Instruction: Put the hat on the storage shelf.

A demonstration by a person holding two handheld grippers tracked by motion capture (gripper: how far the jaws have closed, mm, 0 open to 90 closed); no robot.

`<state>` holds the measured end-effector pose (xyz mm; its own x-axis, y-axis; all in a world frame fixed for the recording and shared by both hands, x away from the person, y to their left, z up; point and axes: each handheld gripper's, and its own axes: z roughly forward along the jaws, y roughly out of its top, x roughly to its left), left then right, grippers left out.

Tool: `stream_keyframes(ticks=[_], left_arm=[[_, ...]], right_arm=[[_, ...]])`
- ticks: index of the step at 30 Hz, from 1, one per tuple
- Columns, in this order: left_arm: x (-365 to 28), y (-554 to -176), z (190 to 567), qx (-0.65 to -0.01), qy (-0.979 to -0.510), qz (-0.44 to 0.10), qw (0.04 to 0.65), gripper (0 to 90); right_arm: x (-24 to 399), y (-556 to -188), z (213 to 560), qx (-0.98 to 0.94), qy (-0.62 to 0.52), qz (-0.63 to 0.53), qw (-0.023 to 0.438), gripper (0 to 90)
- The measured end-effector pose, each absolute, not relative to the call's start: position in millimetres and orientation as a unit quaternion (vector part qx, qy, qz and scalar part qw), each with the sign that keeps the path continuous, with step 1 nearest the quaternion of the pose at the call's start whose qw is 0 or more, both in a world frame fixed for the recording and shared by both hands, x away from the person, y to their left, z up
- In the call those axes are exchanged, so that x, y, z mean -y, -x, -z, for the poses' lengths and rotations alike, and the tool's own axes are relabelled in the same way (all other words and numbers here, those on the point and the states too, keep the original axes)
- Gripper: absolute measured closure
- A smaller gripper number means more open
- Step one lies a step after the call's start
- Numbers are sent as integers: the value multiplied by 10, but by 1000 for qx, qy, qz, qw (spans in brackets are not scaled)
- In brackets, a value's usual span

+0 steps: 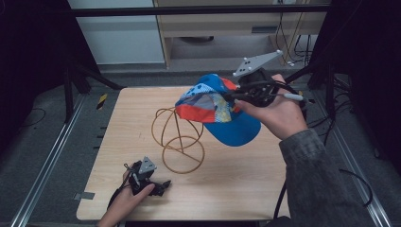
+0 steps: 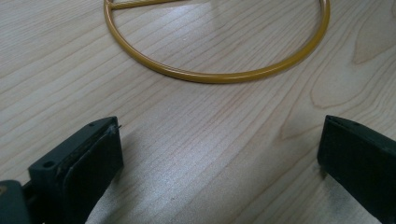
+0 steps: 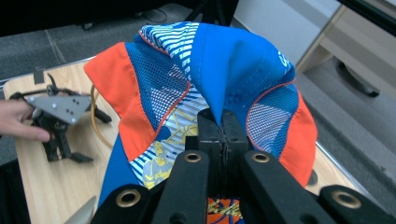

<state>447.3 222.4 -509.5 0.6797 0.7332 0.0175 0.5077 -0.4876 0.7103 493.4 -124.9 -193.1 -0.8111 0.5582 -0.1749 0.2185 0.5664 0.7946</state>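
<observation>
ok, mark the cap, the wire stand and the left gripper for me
cap [image 1: 234,127], high view, on the blue brim.
wire stand [image 1: 183,166], high view, on the front of its base ring.
left gripper [image 1: 163,186], high view, between its open fingers, low over the table.

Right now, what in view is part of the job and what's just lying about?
In the job:
- cap, pinched in the shut right gripper
- gold wire stand
- left gripper, open, resting on the table

Lying about:
- tape strip off the table's far left corner
</observation>
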Motion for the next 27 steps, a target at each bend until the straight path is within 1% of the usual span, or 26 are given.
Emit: stream_keyframes(ticks=[10, 16, 27], left_arm=[[-2224, -4473, 5096, -366, -847, -161, 350, 0], [-2224, -4473, 5096, -366, -847, -162, 350, 0], [-2223, -4471, 5094, -367, -847, -162, 349, 0]], right_arm=[[880, -5097, 1910, -865, -204, -412, 201, 900], [704, -5212, 1979, -870, -198, -409, 192, 900], [378, -5315, 2046, -881, -178, -402, 176, 900]])
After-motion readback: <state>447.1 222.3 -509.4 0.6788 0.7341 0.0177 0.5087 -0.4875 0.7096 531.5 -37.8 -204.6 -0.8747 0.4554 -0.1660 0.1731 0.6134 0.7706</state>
